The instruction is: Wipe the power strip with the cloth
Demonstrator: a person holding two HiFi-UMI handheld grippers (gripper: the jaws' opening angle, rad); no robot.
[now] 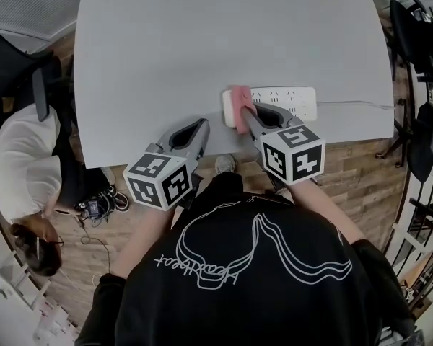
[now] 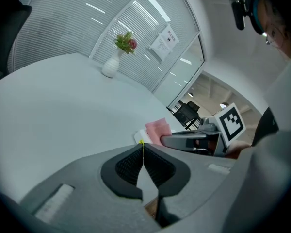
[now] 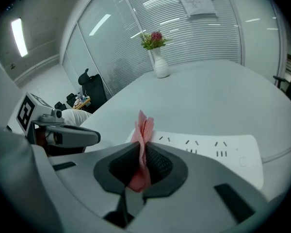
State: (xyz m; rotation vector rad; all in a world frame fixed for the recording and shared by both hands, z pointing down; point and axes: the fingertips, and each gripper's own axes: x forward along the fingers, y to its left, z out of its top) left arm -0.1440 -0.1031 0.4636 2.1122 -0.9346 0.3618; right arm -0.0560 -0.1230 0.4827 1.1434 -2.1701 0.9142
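A white power strip [image 1: 283, 104] lies near the front edge of the grey table [image 1: 202, 42], its cable running off to the right. My right gripper [image 1: 244, 112] is shut on a pink cloth [image 1: 239, 105], which rests over the strip's left end. In the right gripper view the folded cloth [image 3: 142, 144] stands pinched between the jaws, with the power strip [image 3: 213, 152] just beyond them. My left gripper [image 1: 201, 126] sits to the left of the strip over the table's front edge, jaws closed together on nothing. The left gripper view shows the cloth [image 2: 157, 129] and the right gripper [image 2: 167, 140] ahead.
A white vase with flowers [image 3: 157, 57] stands far back on the table. Dark office chairs [image 1: 418, 114] stand to the right of the table. Another person in a white top [image 1: 25, 171] sits at the left, beside the table.
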